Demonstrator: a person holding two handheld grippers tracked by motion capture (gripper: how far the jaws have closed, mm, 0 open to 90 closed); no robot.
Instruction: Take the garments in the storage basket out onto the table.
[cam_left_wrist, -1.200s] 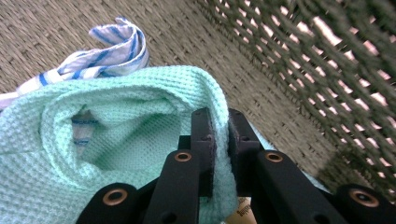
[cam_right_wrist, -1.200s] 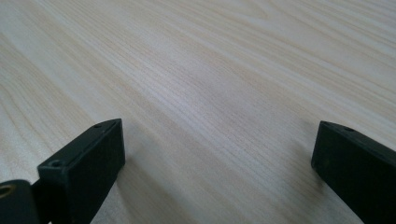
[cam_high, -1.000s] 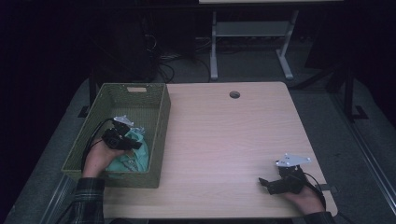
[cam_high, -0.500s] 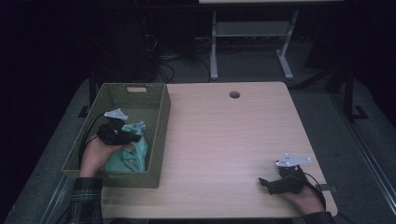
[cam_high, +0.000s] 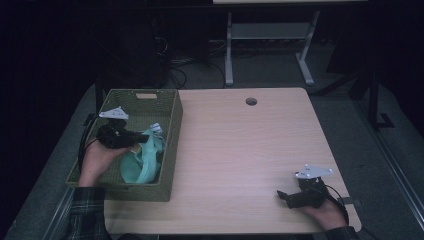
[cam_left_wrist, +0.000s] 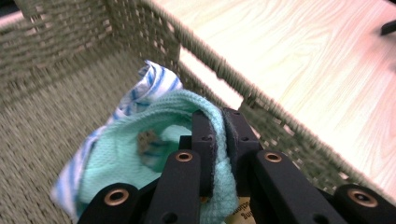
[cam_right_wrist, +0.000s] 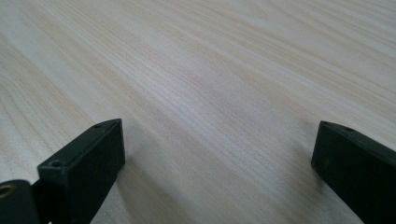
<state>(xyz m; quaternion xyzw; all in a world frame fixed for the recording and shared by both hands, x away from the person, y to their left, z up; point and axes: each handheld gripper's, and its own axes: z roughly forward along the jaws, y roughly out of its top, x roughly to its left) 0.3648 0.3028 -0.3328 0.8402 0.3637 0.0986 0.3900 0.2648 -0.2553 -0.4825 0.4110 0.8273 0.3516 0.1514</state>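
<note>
Stood at the bench's (cam_high: 240, 150) left edge: a woven green basket (cam_high: 170, 130), long side along that edge, overhanging it somewhat. Held over the basket's inside, near its middle: the left tool (cam_high: 142, 140), jaws pinched tight on a fold of mint-green knitted cloth (cam_high: 142, 160). Hung from the jaws, that cloth, its lower part draped down to the basket's floor toward the near wall. Seen in the left gripper view: the same mint cloth (cam_left_wrist: 140, 140) squeezed between the two black jaws of the left tool (cam_left_wrist: 219, 135), a strip of it running down between them, and a blue-and-white striped cloth (cam_left_wrist: 154, 84) lying just behind and under it, touching it. Showed also as a small pale bit (cam_high: 156, 127) beside the mint cloth in the high view, close to the basket's right wall. Beyond that wall (cam_left_wrist: 243, 88), bare pale wood.

Lay bare, the bench's middle, with a round cable hole (cam_high: 251, 101) near the far edge.

Rested near the bench's near right corner: the right tool (cam_high: 282, 196), in a hand, pointing left across the wood. Stood wide apart, its jaws, in the right gripper view, the right tool (cam_right_wrist: 217, 154) gripping nothing, just plain bench surface (cam_right_wrist: 210, 70) between and ahead.
</note>
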